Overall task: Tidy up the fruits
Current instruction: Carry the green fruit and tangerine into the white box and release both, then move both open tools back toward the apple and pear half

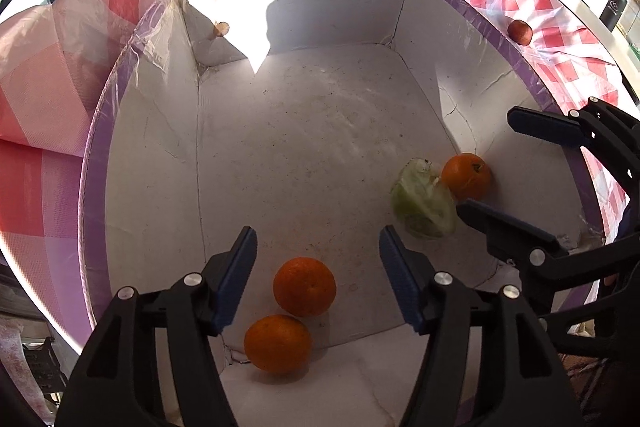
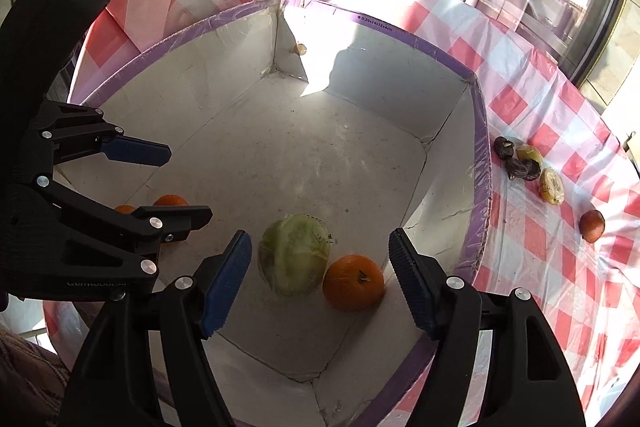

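I see both grippers hanging over the white box (image 1: 304, 147), my left gripper (image 1: 316, 275) spread wide above two oranges (image 1: 305, 286) in the near corner, my right gripper (image 2: 320, 279) equally wide above a pale green cabbage-like thing (image 2: 294, 254) touching a third orange (image 2: 353, 282). From the right wrist, the left gripper's lower finger (image 2: 176, 221) hides most of the orange pair. On the checked cloth (image 2: 520, 235) outside lie a reddish fruit (image 2: 592, 225) and dark, yellowish pieces (image 2: 528, 163) I cannot identify.

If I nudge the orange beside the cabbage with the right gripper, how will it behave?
The orange is round and loose on the flat box floor, so it will probably roll rather than slide. It sits between the cabbage and the box wall, which should stop it soon. Its firm, dimpled peel likely grips well in the open right gripper.
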